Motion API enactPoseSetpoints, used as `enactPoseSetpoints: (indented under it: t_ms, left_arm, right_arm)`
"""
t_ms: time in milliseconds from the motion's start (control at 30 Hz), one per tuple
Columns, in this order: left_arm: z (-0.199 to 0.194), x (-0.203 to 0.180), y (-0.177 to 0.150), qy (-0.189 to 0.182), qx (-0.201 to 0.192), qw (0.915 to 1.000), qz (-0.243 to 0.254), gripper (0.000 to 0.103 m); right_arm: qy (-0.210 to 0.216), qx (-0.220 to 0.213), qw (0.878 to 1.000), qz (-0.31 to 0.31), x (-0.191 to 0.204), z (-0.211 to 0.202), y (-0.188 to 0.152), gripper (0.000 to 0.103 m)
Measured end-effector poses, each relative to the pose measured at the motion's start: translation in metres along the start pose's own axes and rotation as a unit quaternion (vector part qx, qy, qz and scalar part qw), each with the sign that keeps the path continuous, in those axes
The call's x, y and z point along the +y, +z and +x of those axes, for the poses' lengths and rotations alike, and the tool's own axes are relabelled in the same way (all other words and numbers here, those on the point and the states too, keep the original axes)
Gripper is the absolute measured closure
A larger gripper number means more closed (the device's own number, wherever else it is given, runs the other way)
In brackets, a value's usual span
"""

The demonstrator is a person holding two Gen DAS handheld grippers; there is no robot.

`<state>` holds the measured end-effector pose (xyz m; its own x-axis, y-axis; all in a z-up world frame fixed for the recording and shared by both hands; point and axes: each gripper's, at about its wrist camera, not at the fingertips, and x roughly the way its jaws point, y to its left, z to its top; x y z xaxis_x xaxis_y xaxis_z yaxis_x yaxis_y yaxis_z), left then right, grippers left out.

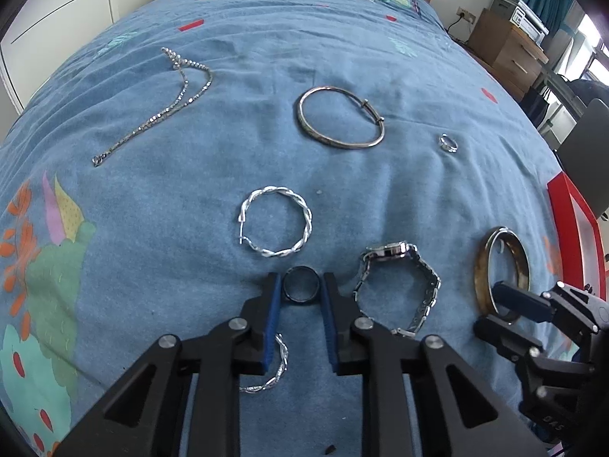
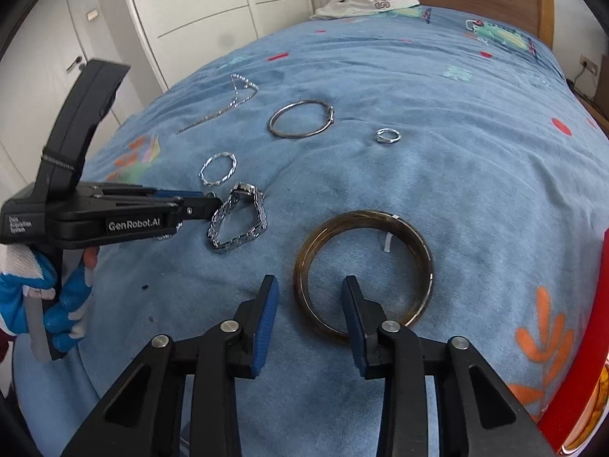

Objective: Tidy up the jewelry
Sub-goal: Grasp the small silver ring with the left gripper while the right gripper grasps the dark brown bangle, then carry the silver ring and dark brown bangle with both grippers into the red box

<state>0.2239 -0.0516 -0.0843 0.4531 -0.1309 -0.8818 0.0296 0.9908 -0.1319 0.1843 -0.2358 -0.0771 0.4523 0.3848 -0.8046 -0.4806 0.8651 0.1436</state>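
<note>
Jewelry all loose on bedspread (image 1: 228, 122), nothing sorted: chain (image 1: 167, 103) far left; my left gripper (image 1: 299, 291) hugs dark ring (image 1: 299, 287), grip unclear; watch (image 1: 396, 285); right gripper (image 2: 310, 297) straddles amber bangle (image 2: 363, 270), not clamped.

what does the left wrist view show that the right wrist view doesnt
Only the left wrist view: the dark ring plainly between the left gripper's fingers, and a printer beside the bed.
Only the right wrist view: the gloved hand holding the left gripper, seen from the side.
Both: watch, brown bangle, silver bangle, small ring, twisted hoop and chain on the blue bedspread.
</note>
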Motion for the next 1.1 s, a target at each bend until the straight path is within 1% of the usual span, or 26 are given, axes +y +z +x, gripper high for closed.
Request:
enactPoseSetpoints:
  t_ms: [33,100,133,167,333,467,600,867,1100]
  left_arm:
    - [0.0,0.0,0.0,0.0,-0.001,1.0,0.001,0.084]
    - [0.0,0.001,0.0,-0.002,-0.003,1.0,0.003,0.084]
    - [-0.001,0.001,-0.001,-0.004,-0.004,1.0,0.003,0.084]
    - [-0.001,0.002,-0.001,-0.007,-0.006,1.0,0.002,0.084]
    - [-0.01,0.005,-0.001,-0.018,-0.015,0.9997,-0.003,0.084]
    - [-0.018,0.007,-0.002,-0.02,-0.021,0.9996,-0.005,0.084]
    - [-0.029,0.008,-0.001,-0.022,-0.031,0.9993,-0.006,0.084]
    - [-0.053,0.008,-0.002,-0.024,-0.046,0.9987,0.002,0.084]
    - [-0.081,-0.005,-0.005,-0.033,-0.062,0.9974,0.016,0.084]
  right_arm:
    - [-0.001,0.004,1.0,-0.004,0.0,0.003,0.0,0.075]
    - [0.002,0.01,1.0,-0.008,0.0,0.007,0.0,0.086]
    - [0.007,0.012,1.0,-0.008,0.0,0.008,0.001,0.089]
    - [0.011,0.013,1.0,-0.007,0.0,0.008,0.001,0.093]
    - [0.04,0.009,0.999,0.024,-0.008,0.006,0.003,0.094]
    - [0.07,-0.004,0.996,0.059,-0.011,0.002,0.003,0.094]
    - [0.091,-0.019,0.992,0.083,-0.008,-0.006,0.003,0.095]
    - [0.096,-0.054,0.99,0.084,0.01,-0.034,0.011,0.095]
    - [0.091,-0.086,0.989,0.081,0.02,-0.074,0.013,0.095]
